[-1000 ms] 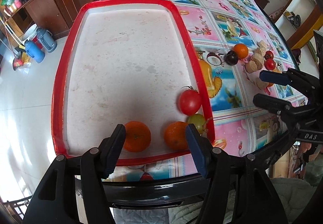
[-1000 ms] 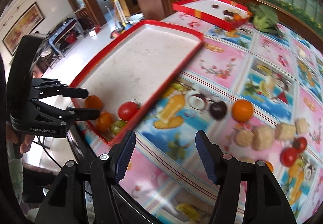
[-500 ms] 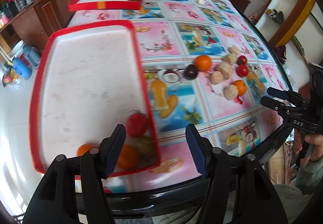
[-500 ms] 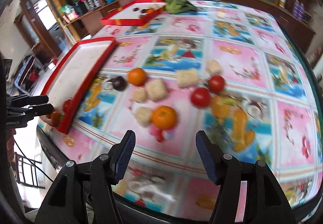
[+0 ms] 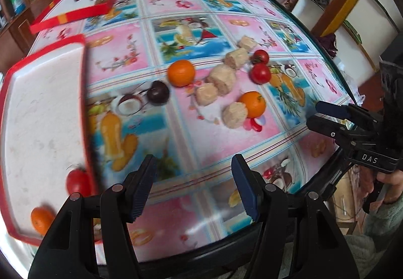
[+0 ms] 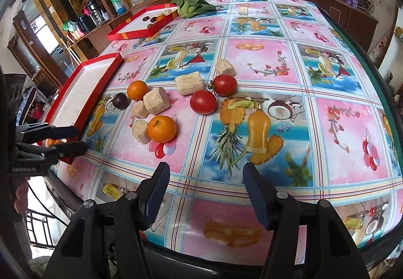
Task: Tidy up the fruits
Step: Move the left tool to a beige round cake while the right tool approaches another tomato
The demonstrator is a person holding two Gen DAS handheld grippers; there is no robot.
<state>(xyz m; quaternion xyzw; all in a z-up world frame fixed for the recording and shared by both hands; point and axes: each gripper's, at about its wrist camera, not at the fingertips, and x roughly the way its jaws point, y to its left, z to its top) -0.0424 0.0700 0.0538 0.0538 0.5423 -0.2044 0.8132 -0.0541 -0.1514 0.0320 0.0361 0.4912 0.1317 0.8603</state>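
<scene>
Loose fruit lies mid-table: two oranges [image 6: 161, 128] [image 6: 137, 90], two tomatoes [image 6: 203, 102] [image 6: 224, 85], a dark plum [image 6: 120, 101] and several beige corn-like chunks [image 6: 154, 100]. The near red tray [image 5: 37, 113] holds a tomato [image 5: 77, 182] and an orange [image 5: 40, 220] at its front. My left gripper [image 5: 194, 187] is open and empty above the table's front edge, right of the tray. My right gripper [image 6: 205, 194] is open and empty near the front edge, facing the fruit; it also shows in the left wrist view [image 5: 327, 115].
A second red tray [image 6: 141, 25] with small fruits sits at the far left. A green leafy vegetable [image 6: 191, 4] lies beside it. The table carries a patterned fruit cloth [image 6: 289, 128]. Cabinets and shelves stand around the table.
Both grippers have swung right, away from the near tray, toward the loose fruit on the cloth. Both stay open and empty.
</scene>
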